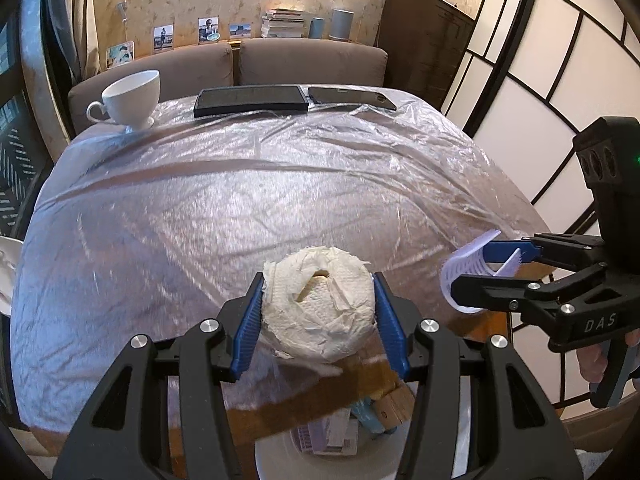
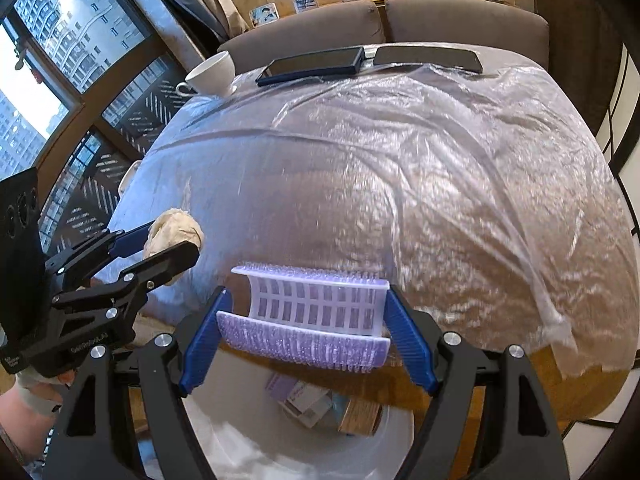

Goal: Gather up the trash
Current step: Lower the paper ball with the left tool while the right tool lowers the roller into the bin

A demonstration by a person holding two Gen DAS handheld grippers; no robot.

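Blue-padded left gripper (image 1: 318, 312) clamps tissue wad (image 1: 318, 306); right gripper (image 2: 306, 326) grips lilac plastic brush (image 2: 312, 310) w/ jaws wider.

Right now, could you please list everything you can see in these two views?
paper wad: one, cream, clamped in left gripper
plastic mesh piece: one, pale purple-white, clamped in right gripper
plastic sheet: one, clear, covering table
teacup: one, white, far left of table
flat cases: two, black, far edge, side by side
bin: one, white, below table edge, holding small boxes
sofa: one, brown, behind table
books: one stack, ledge behind sofa
photos: four, on wall
left gripper: black, blue pads
right gripper: black, blue pads
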